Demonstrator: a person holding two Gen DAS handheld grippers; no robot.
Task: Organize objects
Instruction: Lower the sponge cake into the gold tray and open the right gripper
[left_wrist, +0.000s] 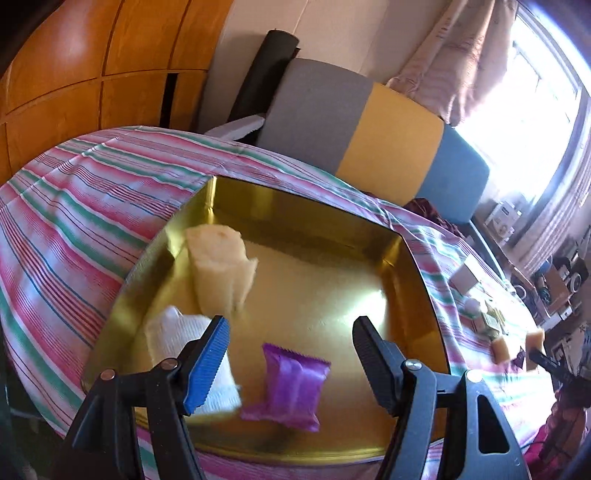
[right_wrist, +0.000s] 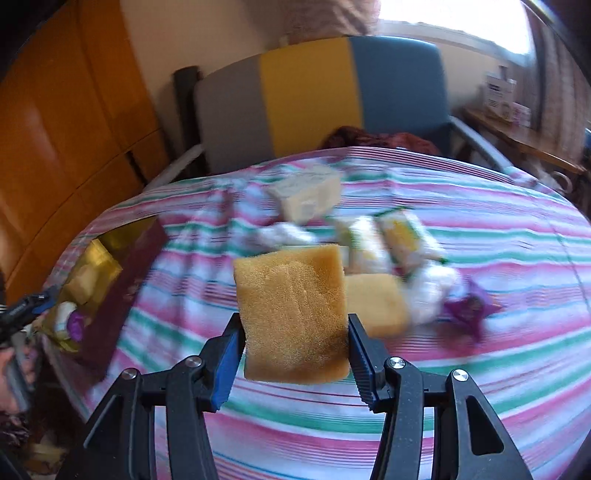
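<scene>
My left gripper (left_wrist: 291, 325) hangs open over a golden tray (left_wrist: 306, 201) on the striped cloth. A purple packet (left_wrist: 291, 387) lies on the tray floor below the gap, and neither pad touches it. Farther in the tray are a cream foam block (left_wrist: 218, 266) and a white cloth (left_wrist: 177, 332). My right gripper (right_wrist: 294, 321) is shut on an orange sponge (right_wrist: 291, 314) and holds it above the table. A second orange sponge (right_wrist: 376, 302) lies on the cloth just behind it. The tray (right_wrist: 122, 288) sits at the far left of the right wrist view.
Loose items lie mid-table: a cream block (right_wrist: 310, 195), yellow-and-white packets (right_wrist: 402, 236), white bundles (right_wrist: 432, 288) and a purple packet (right_wrist: 469, 306). A grey, yellow and blue chair (right_wrist: 314, 96) stands behind the table. Wooden cabinets (left_wrist: 74, 74) line the left wall.
</scene>
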